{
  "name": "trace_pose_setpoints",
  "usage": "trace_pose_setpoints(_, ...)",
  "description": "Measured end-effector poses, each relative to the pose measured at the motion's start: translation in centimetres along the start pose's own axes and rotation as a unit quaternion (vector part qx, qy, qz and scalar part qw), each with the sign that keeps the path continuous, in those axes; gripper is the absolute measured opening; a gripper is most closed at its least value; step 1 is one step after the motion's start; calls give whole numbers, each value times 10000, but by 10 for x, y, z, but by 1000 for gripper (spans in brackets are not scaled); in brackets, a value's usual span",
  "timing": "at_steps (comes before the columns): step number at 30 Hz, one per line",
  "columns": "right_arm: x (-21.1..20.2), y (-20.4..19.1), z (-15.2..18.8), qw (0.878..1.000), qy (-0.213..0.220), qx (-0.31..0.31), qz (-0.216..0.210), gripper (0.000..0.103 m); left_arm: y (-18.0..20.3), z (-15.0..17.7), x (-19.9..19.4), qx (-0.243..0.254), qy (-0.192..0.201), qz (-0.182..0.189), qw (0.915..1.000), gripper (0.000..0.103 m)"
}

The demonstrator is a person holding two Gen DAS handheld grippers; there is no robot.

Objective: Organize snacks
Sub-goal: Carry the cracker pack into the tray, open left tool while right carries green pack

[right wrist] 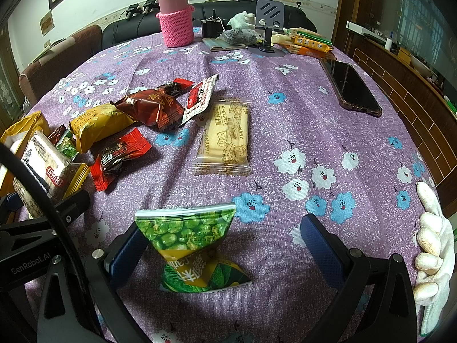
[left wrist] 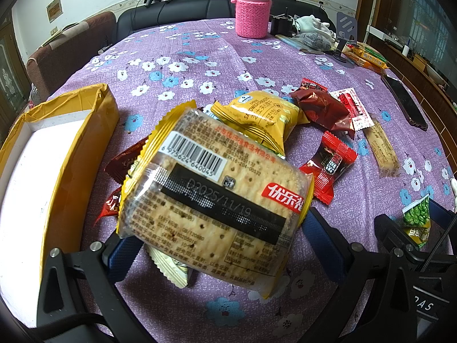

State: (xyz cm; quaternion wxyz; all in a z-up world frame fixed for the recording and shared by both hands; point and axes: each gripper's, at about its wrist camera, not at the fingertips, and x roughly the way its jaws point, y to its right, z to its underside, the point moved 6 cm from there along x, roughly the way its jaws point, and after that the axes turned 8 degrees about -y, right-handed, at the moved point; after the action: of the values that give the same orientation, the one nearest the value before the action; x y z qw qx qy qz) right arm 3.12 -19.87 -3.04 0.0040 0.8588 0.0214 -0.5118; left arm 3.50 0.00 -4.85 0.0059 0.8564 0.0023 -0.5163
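My left gripper is shut on a clear-and-yellow cracker pack, held above the purple floral tablecloth next to the yellow cardboard box at the left. The same pack shows in the right wrist view. My right gripper is open around a green pea snack bag that lies on the cloth against the left finger. Loose snacks lie in the middle: a yellow sandwich-cracker pack, dark red packets, a red candy and a pale biscuit pack.
A pink flask in a knitted sleeve stands at the back. A phone stand, gloves and orange snack packs lie at the far right. A black phone lies on the right. A white-gloved hand is at the right edge.
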Motion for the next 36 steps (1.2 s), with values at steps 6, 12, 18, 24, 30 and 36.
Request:
trace_pose_setpoints(6,0,0,0,10000,-1,0,0,103,0,0,0,0,-3,2,10000,103)
trace_pose_setpoints(12,0,0,0,10000,-2,3,-7,103,0,3,-1,174,-181,84,9996,103)
trace_pose_setpoints(18,0,0,0,10000,-2,1,-6,103,-2,8,-2,301,-156,157,9993,103)
trace_pose_setpoints(24,0,0,0,10000,-4,8,1,103,-1,11,-5,338,-159,198,9991,103)
trace_pose_setpoints(30,0,0,-1,10000,-41,-42,-20,103,0,23,-12,502,-422,260,9975,103)
trace_pose_setpoints(36,-1,-2,3,9988,-420,-231,-131,103,1,42,-22,814,-427,415,9949,103)
